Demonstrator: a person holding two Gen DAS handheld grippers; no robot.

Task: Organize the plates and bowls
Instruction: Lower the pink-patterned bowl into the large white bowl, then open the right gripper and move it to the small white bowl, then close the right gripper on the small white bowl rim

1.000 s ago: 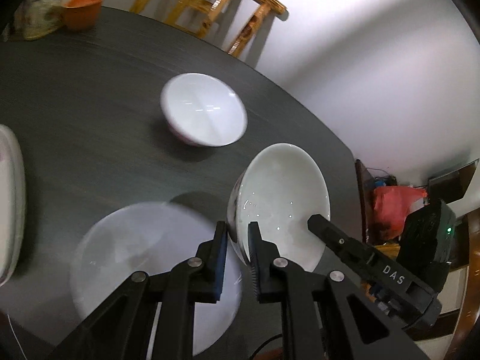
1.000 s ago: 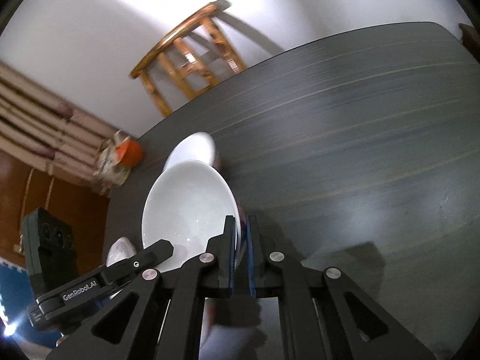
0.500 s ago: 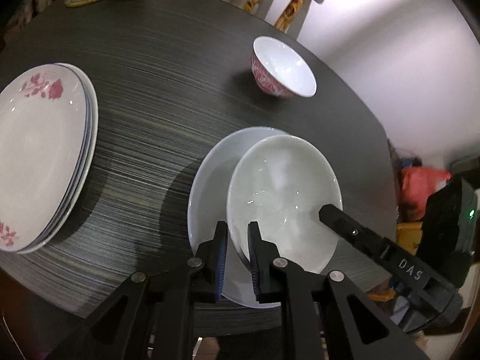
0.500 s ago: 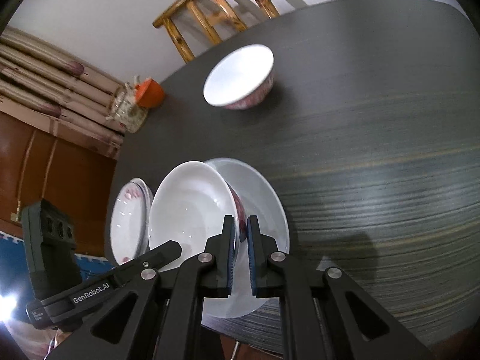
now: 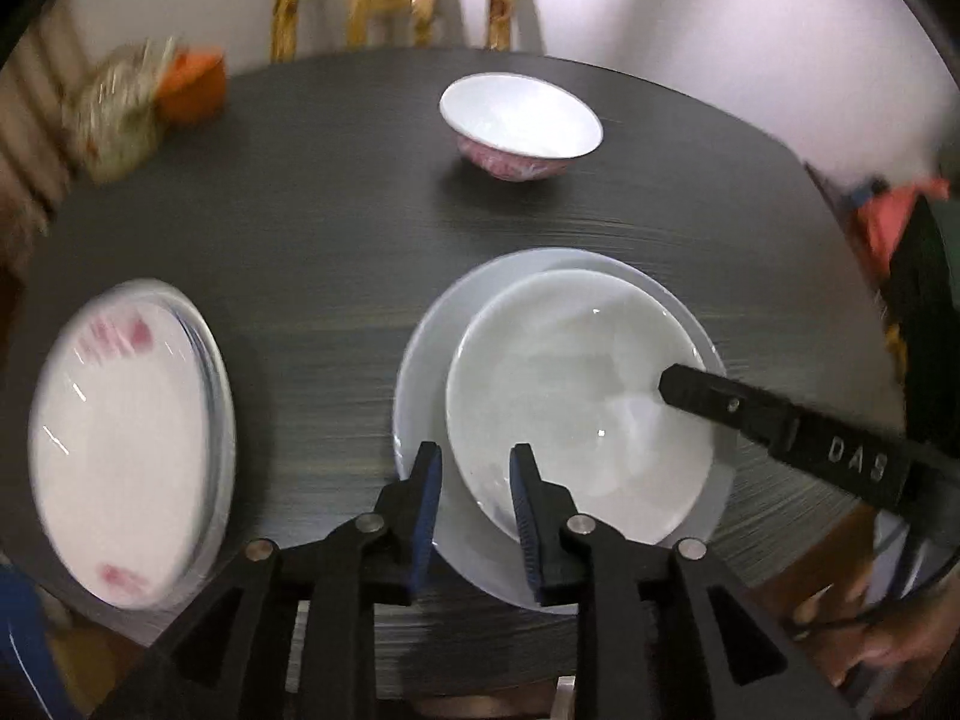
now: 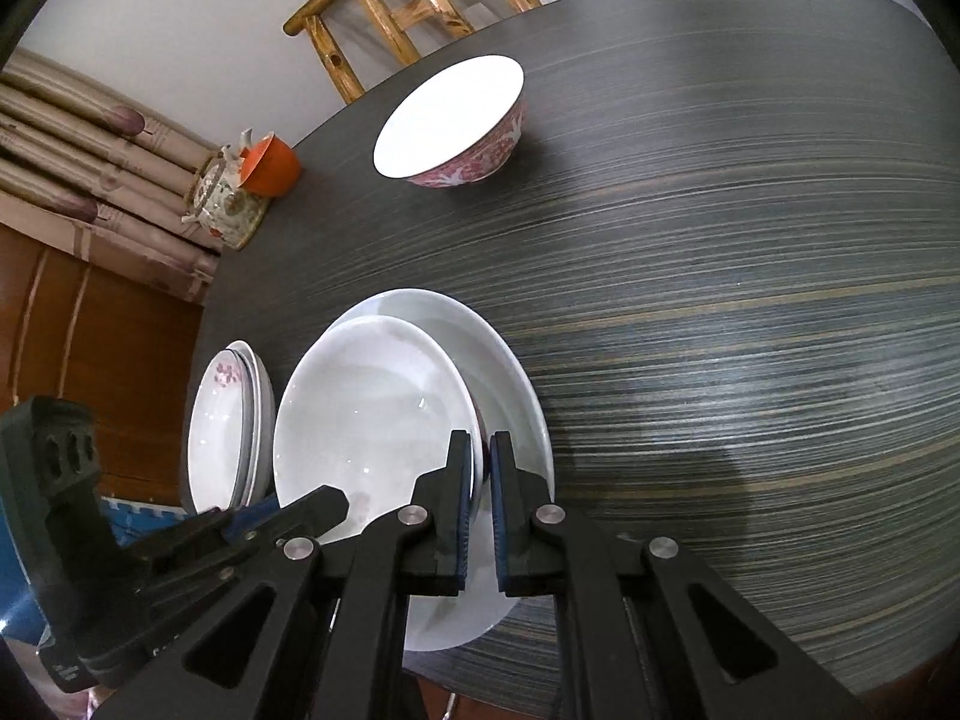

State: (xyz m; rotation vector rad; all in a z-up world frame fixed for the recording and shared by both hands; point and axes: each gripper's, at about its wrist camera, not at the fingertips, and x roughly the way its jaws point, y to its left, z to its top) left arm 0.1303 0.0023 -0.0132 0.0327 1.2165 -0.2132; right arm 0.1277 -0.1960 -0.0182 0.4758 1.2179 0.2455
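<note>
A: Item one, large white bowl [image 5: 576, 402]. Location?

B: Seated in the wide white plate [image 5: 420, 360] near the front edge of the dark bench [image 5: 336, 228]. Left claw [image 5: 474, 504]: jaws opening, bowl rim between the pads [image 5: 523, 510], no longer pinched. Right claw [image 6: 482, 504]: clenched on the opposite rim of the same bowl.

A: Item two?

B: Red-patterned bowl [image 5: 521, 126], alone at the far side of the bench, well apart from the first. Item three, stack of flower-printed plates [image 5: 129, 438], left of the wide plate, not touching it.

A: Other stock?

B: Orange cup [image 6: 271, 165] beside a floral teapot [image 6: 225, 201] at the bench's edge; wooden chair [image 6: 396, 6] behind.

A: Handling note for the step in hand?

B: Judged a set-down. Let the bowl settle flat and centred before the right claw lets go; open both claws fully, then draw straight back off the rim so no pad drags or tips it. The glaze looks slick, so a sideways pull could skate the bowl across the plate.
</note>
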